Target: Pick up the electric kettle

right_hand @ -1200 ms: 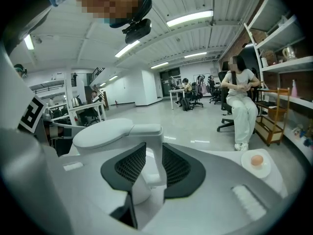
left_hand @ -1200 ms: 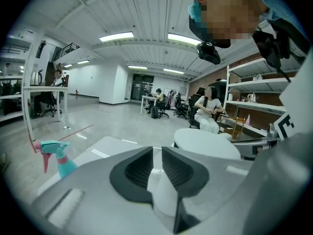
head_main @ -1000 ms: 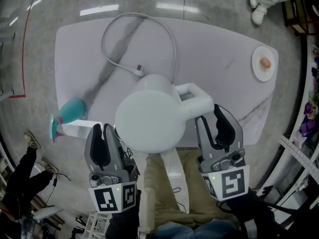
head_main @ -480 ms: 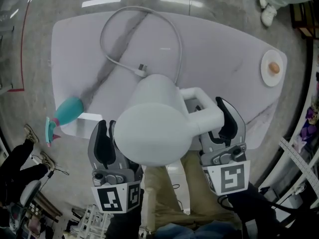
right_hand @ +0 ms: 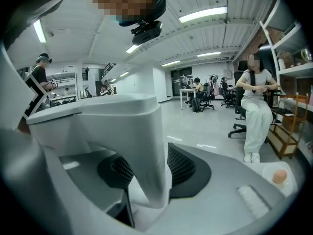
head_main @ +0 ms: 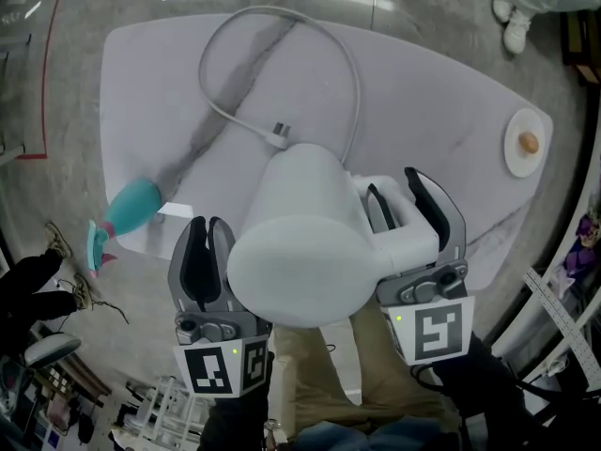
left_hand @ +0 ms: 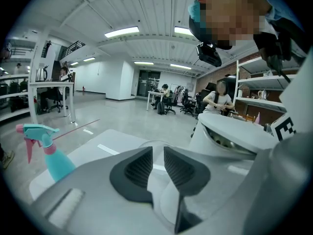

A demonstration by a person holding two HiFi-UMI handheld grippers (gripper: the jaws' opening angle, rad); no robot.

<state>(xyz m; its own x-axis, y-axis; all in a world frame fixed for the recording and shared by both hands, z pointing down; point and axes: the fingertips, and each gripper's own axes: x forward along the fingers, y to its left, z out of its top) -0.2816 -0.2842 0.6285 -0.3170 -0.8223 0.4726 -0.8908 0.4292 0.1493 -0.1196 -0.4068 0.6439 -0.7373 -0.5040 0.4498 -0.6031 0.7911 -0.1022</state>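
Observation:
The white electric kettle (head_main: 300, 242) hangs above the table (head_main: 423, 92), close under the head camera. My right gripper (head_main: 396, 195) is shut on the kettle's handle (head_main: 406, 242); in the right gripper view the white handle (right_hand: 142, 146) fills the gap between the dark pads of the right gripper (right_hand: 146, 173). My left gripper (head_main: 208, 228) sits beside the kettle's left flank, its jaws drawn together on nothing. From the left gripper (left_hand: 157, 165) view, the kettle body (left_hand: 234, 136) stands just to the right. The kettle's base is hidden.
A grey power cord (head_main: 282, 26) loops across the table and ends in a plug (head_main: 280, 134). A teal spray bottle (head_main: 127, 209) lies at the left edge. A plate with an egg (head_main: 526, 144) sits at the right end. A person's shoes (head_main: 516, 26) stand beyond the table.
The kettle has risen toward the head camera, held by my right gripper, and looks larger. The left gripper has stayed beside it.

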